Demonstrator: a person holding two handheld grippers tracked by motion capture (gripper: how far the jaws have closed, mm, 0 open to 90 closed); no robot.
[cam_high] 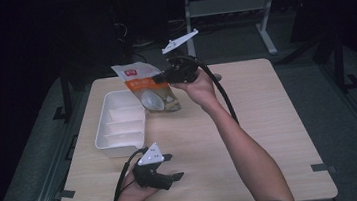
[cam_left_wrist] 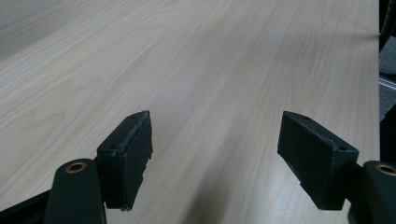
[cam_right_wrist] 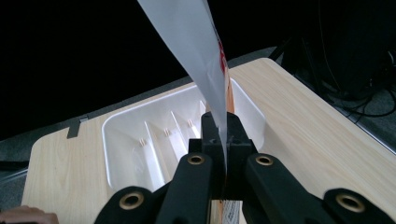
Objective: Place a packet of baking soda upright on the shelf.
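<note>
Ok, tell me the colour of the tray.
White. The tray shows best in the right gripper view, with its dividers plain to see.

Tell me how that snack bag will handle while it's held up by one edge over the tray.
The snack bag is probably floppy: pinched at one edge by the right tongs, it hangs as a thin sheet. It likely swings, since it dangles free above the white tray. It seems light, as that thin-edge pinch alone carries it.
</note>
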